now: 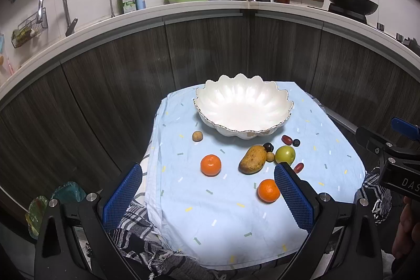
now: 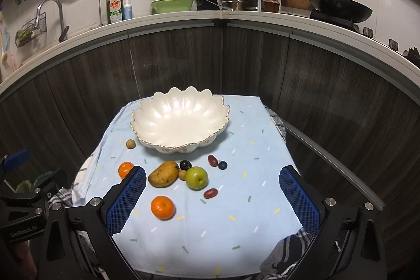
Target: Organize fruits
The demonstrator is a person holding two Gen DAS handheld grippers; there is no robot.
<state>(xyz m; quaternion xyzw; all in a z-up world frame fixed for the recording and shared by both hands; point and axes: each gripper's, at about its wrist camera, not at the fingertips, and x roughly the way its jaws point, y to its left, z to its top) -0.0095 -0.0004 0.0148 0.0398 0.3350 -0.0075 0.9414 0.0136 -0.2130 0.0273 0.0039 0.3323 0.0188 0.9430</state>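
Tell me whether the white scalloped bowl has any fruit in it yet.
Empty. The bowl shows only its bare white inside in both views; the mango, green apple and other fruits lie on the blue cloth.

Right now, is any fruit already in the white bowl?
No, in the right wrist view the white bowl is empty, and the mango, green apple and both oranges lie on the blue cloth.

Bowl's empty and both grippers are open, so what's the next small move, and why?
Probably lower the right gripper onto the nearest orange: it lies loose on the cloth, apart from other fruit, and the white bowl holds nothing yet.
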